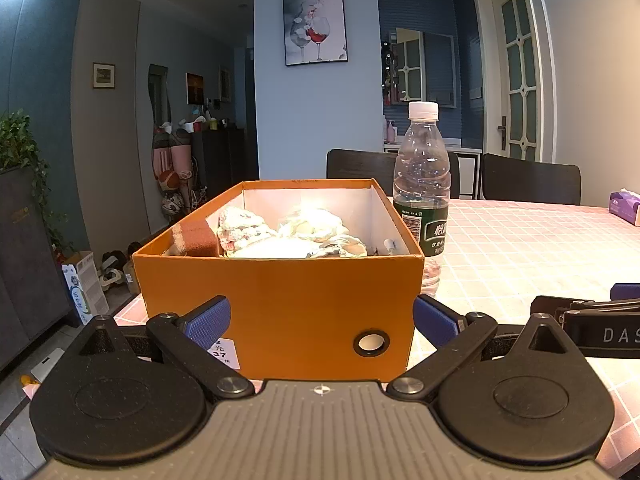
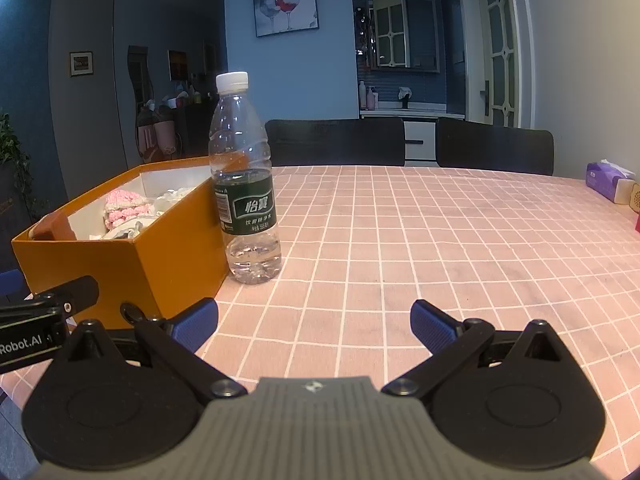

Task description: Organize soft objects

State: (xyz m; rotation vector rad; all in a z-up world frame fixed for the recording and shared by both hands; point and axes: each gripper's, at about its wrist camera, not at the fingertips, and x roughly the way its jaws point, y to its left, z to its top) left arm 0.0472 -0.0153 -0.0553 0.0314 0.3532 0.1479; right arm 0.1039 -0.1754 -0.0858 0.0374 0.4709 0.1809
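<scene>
The table (image 2: 440, 240) carries a pink cloth with a white grid; behind its far edge stand two dark chairs (image 2: 336, 140), and further back are blue walls, a framed picture of wine glasses (image 1: 315, 27) and a white door with glass panes (image 1: 520, 80); most of the cloth on the right side lies bare, up to a purple tissue pack (image 2: 604, 180) near the right edge. The orange box (image 1: 280, 300) stands at the left edge of the table, near the front corner, lid off; its near wall has a round hole with a black ring, and a white sticker there shows "37". Inside the box lie the soft things: a pink and white knitted cloth (image 2: 126, 210), a pale crumpled cloth (image 1: 316, 228) and a brown sponge (image 1: 198, 238) leaning in the near left corner. The water bottle (image 2: 246, 184) stands upright just beside the right wall of the box; its green label has white Chinese characters, too small to read surely. The left gripper (image 1: 322, 322) has its jaws spread wide before the near wall of the box; the right gripper (image 2: 316, 324) has its jaws apart over bare cloth, holding nothing; the letters "DAS" and "Robot.AI" are seen on their bodies.
</scene>
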